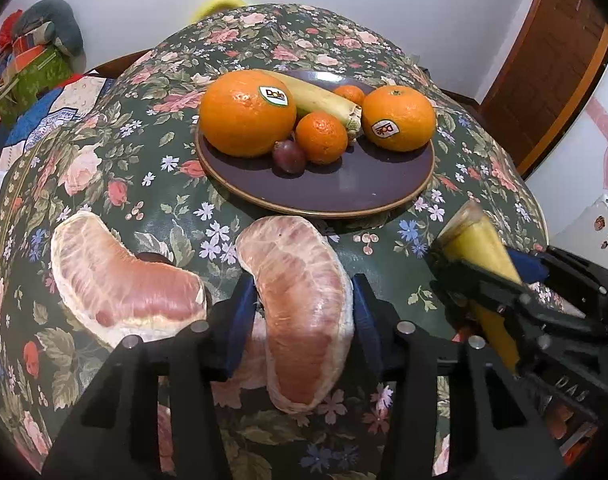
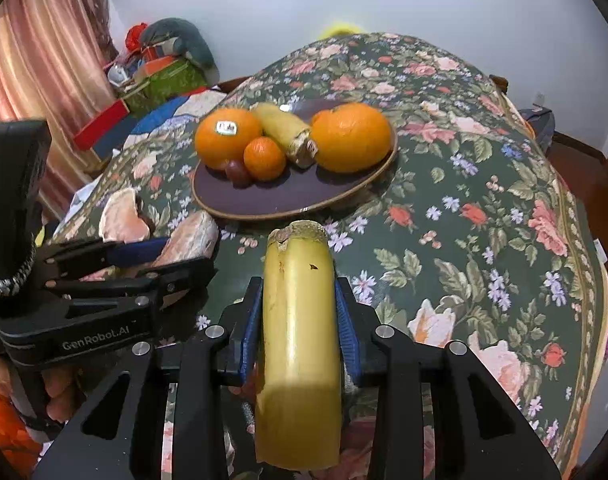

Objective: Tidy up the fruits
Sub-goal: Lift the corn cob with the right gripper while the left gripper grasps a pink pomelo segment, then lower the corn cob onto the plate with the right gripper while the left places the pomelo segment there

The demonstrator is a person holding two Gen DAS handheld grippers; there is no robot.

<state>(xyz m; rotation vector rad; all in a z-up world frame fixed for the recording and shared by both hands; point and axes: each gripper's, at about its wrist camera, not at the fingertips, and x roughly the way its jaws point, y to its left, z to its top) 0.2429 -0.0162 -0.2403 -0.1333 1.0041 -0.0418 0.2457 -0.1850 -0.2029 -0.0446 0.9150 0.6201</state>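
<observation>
My left gripper (image 1: 304, 300) has its blue pads on either side of a peeled pomelo wedge (image 1: 302, 312) and both pads touch its flanks, so I read the jaws as clamped on that wedge, which sits low over the flowered tablecloth (image 1: 104, 152) just in front of the plate (image 1: 343, 192). A second pomelo wedge (image 1: 120, 280) lies on the cloth just to its left, apart from the pads. My right gripper (image 2: 300, 320) is closed tight on a banana piece (image 2: 298, 344), cut end pointing toward the plate, held above the cloth and short of the rim. On the dark plate I see two big oranges (image 1: 246, 114) with stickers, one at the left and one at the right (image 1: 397, 118), another banana piece (image 1: 315, 100) lying between them, a small mandarin (image 1: 321, 138) in front, a second mandarin (image 1: 348, 94) behind the banana, and a dark red grape (image 1: 288, 157) touching the front mandarin and the left orange. The two grippers sit near each other, side by side
</observation>
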